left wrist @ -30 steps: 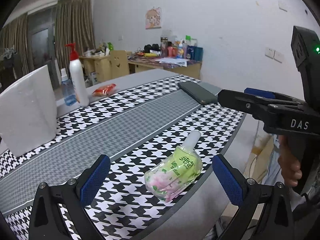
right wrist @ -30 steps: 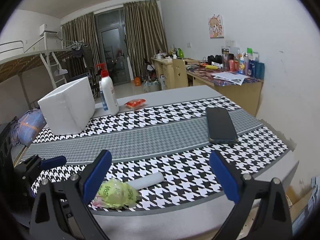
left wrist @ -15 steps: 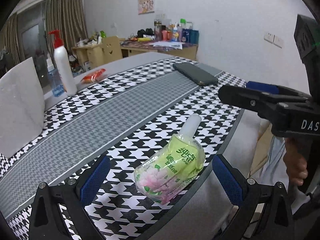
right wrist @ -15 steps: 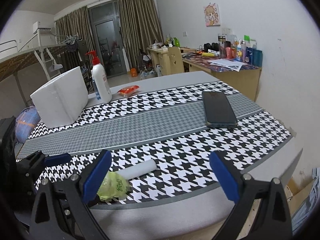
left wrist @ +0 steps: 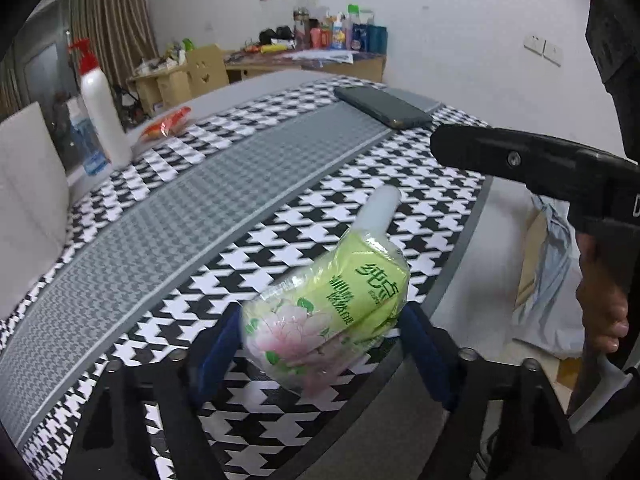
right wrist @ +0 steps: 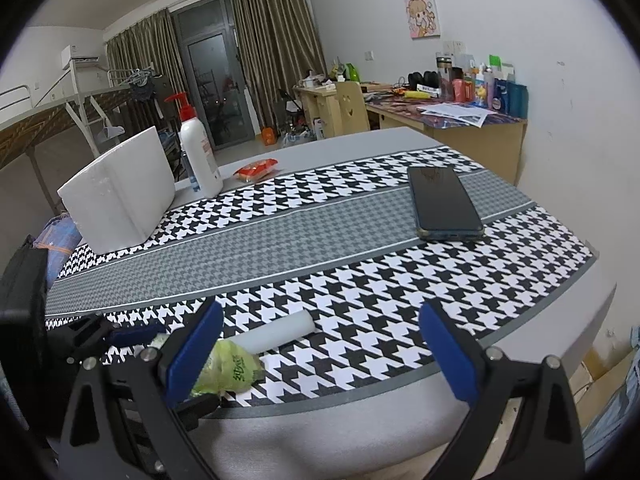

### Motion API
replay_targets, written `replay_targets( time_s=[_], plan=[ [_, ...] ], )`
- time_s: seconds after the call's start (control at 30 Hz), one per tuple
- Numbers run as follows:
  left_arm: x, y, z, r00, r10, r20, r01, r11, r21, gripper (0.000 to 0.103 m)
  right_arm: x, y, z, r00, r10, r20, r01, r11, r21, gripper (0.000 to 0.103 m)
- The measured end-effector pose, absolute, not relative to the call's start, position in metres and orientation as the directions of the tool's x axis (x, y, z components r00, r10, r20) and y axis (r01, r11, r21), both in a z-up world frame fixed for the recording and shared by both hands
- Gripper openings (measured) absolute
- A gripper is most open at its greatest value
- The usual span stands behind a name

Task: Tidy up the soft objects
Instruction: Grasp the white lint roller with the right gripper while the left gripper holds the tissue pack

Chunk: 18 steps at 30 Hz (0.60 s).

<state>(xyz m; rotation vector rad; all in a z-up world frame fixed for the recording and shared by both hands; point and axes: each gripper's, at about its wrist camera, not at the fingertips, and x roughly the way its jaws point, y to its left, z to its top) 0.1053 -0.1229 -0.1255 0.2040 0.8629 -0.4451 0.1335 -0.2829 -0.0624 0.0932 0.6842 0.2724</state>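
A green tissue pack point(left wrist: 332, 312) with a pink flower print lies near the front edge of the houndstooth table runner point(left wrist: 240, 216). My left gripper point(left wrist: 320, 344) is closing on it, and its blue pads meet the pack on both sides. A white foam roll point(left wrist: 380, 208) lies against the pack's far end. In the right wrist view the pack point(right wrist: 230, 372) is partly hidden behind my right gripper's left finger, with the roll point(right wrist: 280, 332) beside it. My right gripper point(right wrist: 322, 354) hangs open over the table edge, holding nothing.
A dark phone point(right wrist: 444, 204) lies at the runner's right end. A white foam box point(right wrist: 120, 192), a pump bottle point(right wrist: 200, 156) and a red snack packet point(right wrist: 256, 170) stand at the far side. A hand point(left wrist: 600, 312) holds the right gripper past the table edge.
The left gripper dropped forward over the tissue pack and its jaws came in from wide open to the pack's sides. The right gripper sank slightly and stayed open.
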Motion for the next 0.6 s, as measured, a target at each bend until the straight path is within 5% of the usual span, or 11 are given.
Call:
replay_targets(
  time_s=[0.13,0.6],
  plan=[
    [0.102,-0.124,-0.125,0.57,-0.304,-0.764,0.468,0.884,-0.002,0.061,0.136,-0.283,-0.067,0.728,0.285,-0.623,-0.215,0.959,0.187,0.1],
    [0.085,-0.105,-0.106,0.614,-0.345,-0.71,0.456,0.889,-0.037,0.057,0.137,-0.271,-0.074,0.698,0.304,-0.649,-0.24,0.952,0.188,0.1]
  ],
)
